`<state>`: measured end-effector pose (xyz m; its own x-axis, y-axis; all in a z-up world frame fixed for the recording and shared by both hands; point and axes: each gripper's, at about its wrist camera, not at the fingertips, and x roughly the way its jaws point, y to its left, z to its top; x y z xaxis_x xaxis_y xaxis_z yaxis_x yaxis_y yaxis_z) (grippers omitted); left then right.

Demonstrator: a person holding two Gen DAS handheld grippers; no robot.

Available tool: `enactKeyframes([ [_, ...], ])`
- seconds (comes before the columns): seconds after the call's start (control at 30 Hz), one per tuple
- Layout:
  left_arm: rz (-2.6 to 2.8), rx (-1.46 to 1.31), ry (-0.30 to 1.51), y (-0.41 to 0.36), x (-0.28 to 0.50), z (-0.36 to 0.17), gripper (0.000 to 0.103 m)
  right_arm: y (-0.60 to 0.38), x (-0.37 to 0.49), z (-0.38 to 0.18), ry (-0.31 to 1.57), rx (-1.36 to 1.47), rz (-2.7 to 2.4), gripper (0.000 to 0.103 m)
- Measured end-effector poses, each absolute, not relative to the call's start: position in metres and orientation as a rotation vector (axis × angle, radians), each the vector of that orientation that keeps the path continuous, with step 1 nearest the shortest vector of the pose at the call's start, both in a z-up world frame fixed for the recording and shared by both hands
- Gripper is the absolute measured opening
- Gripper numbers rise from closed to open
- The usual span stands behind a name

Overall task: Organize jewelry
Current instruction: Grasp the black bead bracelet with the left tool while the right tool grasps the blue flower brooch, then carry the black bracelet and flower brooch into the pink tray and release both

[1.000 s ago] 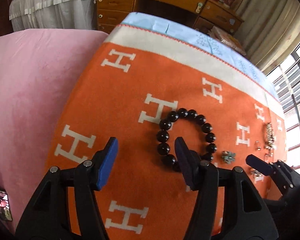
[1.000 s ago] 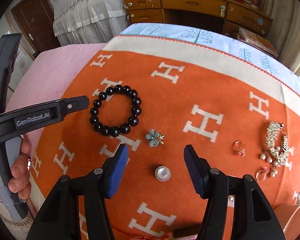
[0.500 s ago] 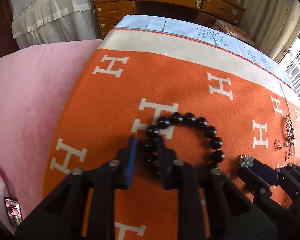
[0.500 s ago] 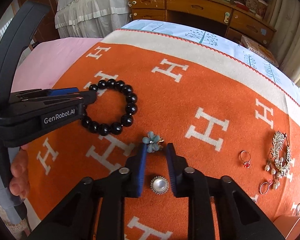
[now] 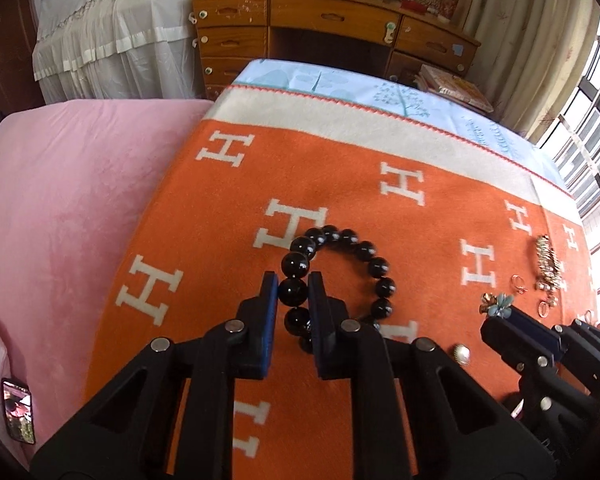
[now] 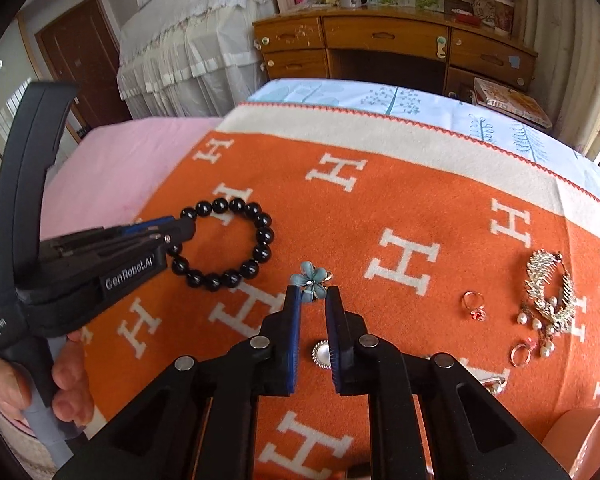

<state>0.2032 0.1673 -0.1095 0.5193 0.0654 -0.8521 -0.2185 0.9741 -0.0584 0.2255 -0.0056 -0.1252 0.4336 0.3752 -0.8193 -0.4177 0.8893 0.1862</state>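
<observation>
A black bead bracelet (image 5: 374, 266) lies partly lifted over the orange blanket (image 5: 340, 184). My left gripper (image 5: 293, 290) is shut on one of its beads; it also shows in the right wrist view (image 6: 180, 230) at the bracelet (image 6: 260, 236). My right gripper (image 6: 313, 294) is shut on a blue flower brooch (image 6: 310, 278), which also shows in the left wrist view (image 5: 500, 304). A round pearl brooch (image 6: 321, 354) lies below the right fingers.
Two rings (image 6: 474, 306) (image 6: 520, 354) and a gold leaf piece with pearls (image 6: 548, 292) lie at the blanket's right. A pink blanket (image 5: 60, 200) covers the bed's left. A wooden desk (image 5: 332, 28) stands beyond. A phone (image 5: 18, 410) lies at the left edge.
Both grippers closed from wide open: the left onto the bracelet's bead, the right onto the flower brooch. The bracelet's near side has risen a little.
</observation>
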Motion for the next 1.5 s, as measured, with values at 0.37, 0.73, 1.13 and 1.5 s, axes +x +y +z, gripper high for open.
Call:
enactKeyframes([
  [0.37,0.015,-0.131,0.898,0.100,0.144,-0.035,0.012,-0.095,0.152,-0.060,0.863,0.102,0.491,0.012],
  [0.73,-0.230,-0.057,0.806,-0.018,0.100,0.018,0.012,-0.214,0.067,-0.033,0.766,0.197,0.371,0.012],
  [1.13,-0.485,0.013,0.821,-0.138,0.080,0.022,0.012,-0.318,0.012,-0.072,0.827,0.288,0.210,0.012],
  [1.5,-0.609,0.065,0.897,-0.209,0.088,-0.017,0.012,-0.346,0.014,-0.125,0.913,0.296,0.149,0.012],
])
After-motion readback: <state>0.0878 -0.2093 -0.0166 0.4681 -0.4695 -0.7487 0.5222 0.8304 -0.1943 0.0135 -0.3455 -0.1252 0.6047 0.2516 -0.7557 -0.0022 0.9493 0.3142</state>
